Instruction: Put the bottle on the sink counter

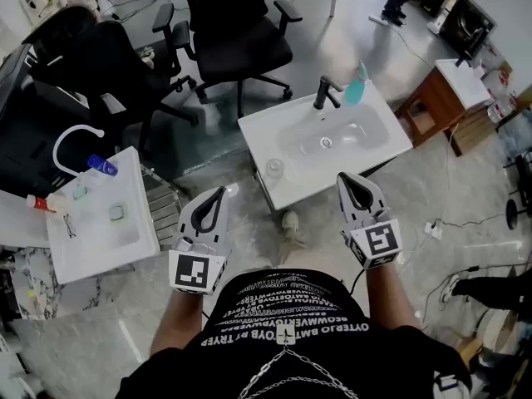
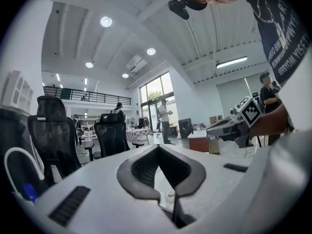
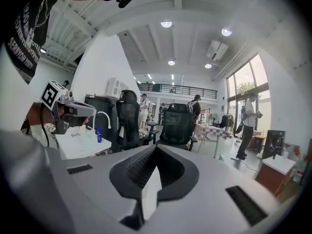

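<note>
A teal bottle point(image 1: 356, 90) stands at the back of the white sink counter point(image 1: 291, 185), beside the black tap point(image 1: 324, 95). A blue bottle point(image 1: 101, 165) lies on a second white counter point(image 1: 141, 239) at the left; it also shows in the right gripper view point(image 3: 99, 134) and the left gripper view point(image 2: 30, 193). My left gripper point(image 1: 218, 196) and right gripper point(image 1: 346, 181) hover in front of the middle counter, both shut with nothing in them. Their tips meet in the left gripper view point(image 2: 157, 147) and in the right gripper view point(image 3: 157, 148).
A clear glass point(image 1: 273, 169) sits on the near left corner of the middle counter. A red-capped bottle point(image 1: 41, 202) and a white curved tap point(image 1: 71, 140) are at the left counter. Black office chairs point(image 1: 237, 32) stand behind. A wooden cabinet point(image 1: 440, 98) is at the right.
</note>
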Demonstrator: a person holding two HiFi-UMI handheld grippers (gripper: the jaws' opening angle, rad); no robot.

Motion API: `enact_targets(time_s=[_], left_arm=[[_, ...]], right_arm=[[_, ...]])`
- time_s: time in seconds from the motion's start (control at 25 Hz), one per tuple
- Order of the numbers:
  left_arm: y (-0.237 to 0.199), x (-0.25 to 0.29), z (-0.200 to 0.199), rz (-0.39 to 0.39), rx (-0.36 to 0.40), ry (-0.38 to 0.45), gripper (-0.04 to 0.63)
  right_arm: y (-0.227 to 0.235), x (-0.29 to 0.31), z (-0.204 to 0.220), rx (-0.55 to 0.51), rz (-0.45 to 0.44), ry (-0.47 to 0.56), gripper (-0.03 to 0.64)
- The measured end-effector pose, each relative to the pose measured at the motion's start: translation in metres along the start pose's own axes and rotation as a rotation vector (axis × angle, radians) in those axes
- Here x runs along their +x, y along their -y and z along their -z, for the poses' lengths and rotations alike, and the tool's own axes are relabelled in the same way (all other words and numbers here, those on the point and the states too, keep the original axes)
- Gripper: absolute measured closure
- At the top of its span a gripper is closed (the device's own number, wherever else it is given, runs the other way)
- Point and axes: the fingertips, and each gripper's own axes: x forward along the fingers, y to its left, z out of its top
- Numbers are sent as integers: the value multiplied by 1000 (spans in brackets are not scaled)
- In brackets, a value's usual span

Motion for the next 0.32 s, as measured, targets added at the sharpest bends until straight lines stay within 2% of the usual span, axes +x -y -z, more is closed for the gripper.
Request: enact_targets(time_s=[0.16,0.32], left_arm=[[10,0,-2,13,0,11,589],[10,0,-3,0,2,-20,589]], right_arm=[[1,-7,8,-10,-4,-6,621],[0,-10,10,-10,-10,-13,621]])
